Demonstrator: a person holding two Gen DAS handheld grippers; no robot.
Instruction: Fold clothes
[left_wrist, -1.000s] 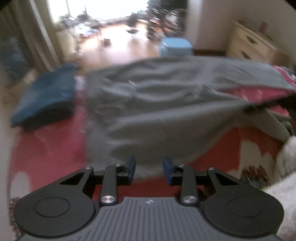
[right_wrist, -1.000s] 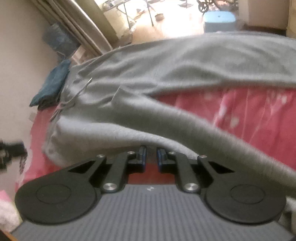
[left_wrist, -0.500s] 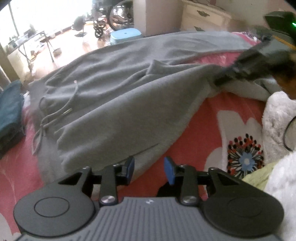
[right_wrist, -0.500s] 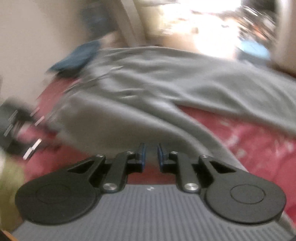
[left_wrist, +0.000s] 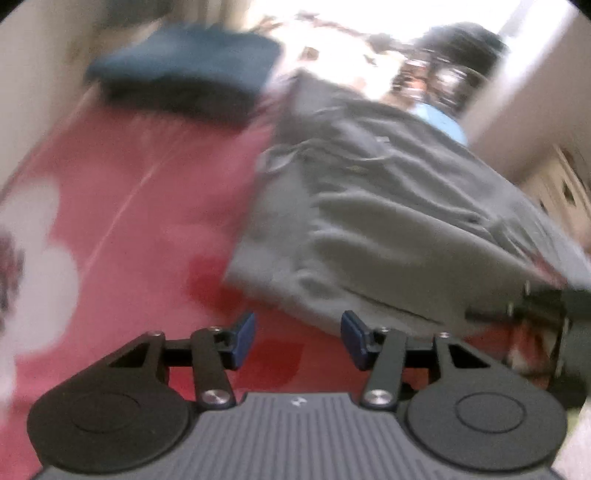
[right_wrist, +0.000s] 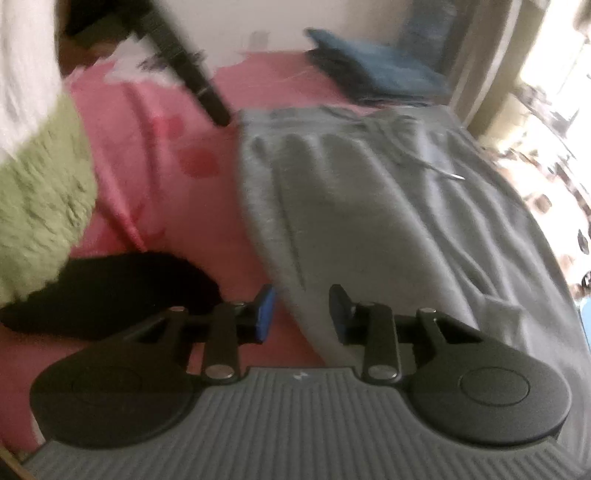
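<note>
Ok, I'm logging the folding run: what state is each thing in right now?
Grey sweatpants: spread on the bed, unfolded, not gripped.
Blue garment: folded, set aside by the wall.
Left tongs: opening, nothing between them.
Right tongs: opening, over the sweatpants' edge.

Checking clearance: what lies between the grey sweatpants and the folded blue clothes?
Only bare red bedsheet separates the grey sweatpants from the folded blue clothes, seen in the right wrist view.

trousers (right_wrist: 388, 206) spread on bed (right_wrist: 155, 155), folded pile (right_wrist: 384, 74) behind at wall, fleece (right_wrist: 37, 177) left of trousers
</note>
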